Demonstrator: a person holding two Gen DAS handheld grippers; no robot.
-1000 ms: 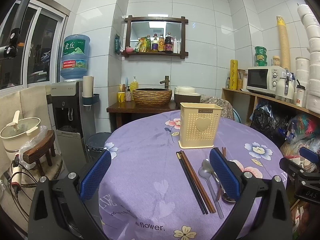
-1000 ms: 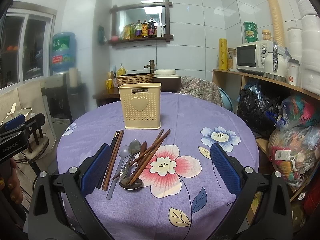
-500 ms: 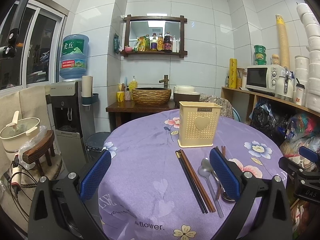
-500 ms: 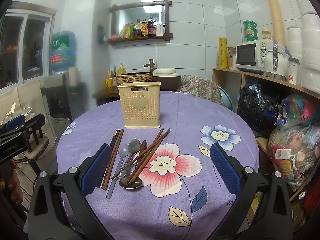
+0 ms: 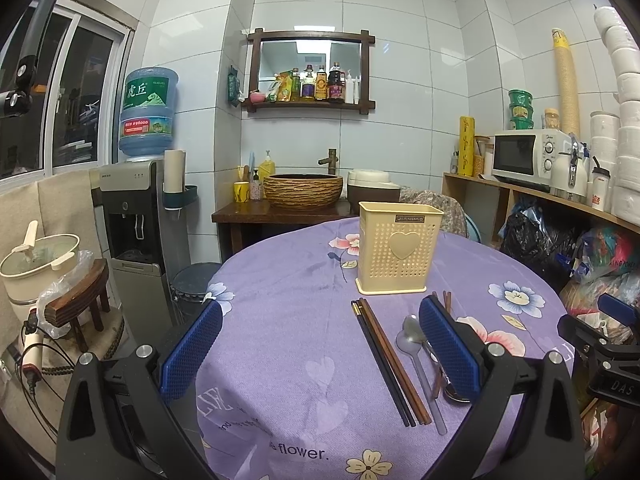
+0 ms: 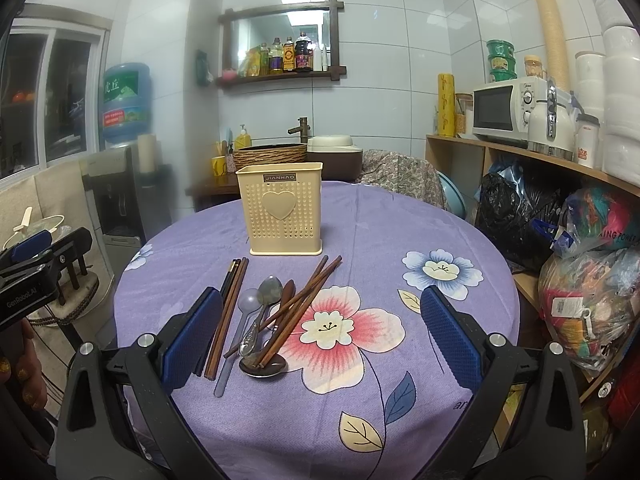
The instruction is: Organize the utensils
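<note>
**Utensils lie loose in front of the holder, both claws released**

On the round table's purple floral cloth stands a cream perforated utensil holder, upright, its heart-embossed face towards the grippers. Just this side of it the utensils lie flat. In the right wrist view a pair of dark and brown chopsticks runs from 12 towards 6 o'clock, leaning slightly left at the near end. Beside it a clear plastic spoon points its bowl to 12. A metal spoon and a brown spoon sit next, bowls also at 12. Several brown chopsticks cross them on a slant from 1 to 7 o'clock, their near ends resting in the bowl of a large metal spoon.

The right gripper hangs over the table's near edge, jaws spread wide and empty. The left gripper hangs at 9 o'clock of the pile, likewise released and empty.

Around the table: white tiled walls, a water dispenser at 10 o'clock, a woven-look basin at 12, a microwave on a shelf at 2.
</note>
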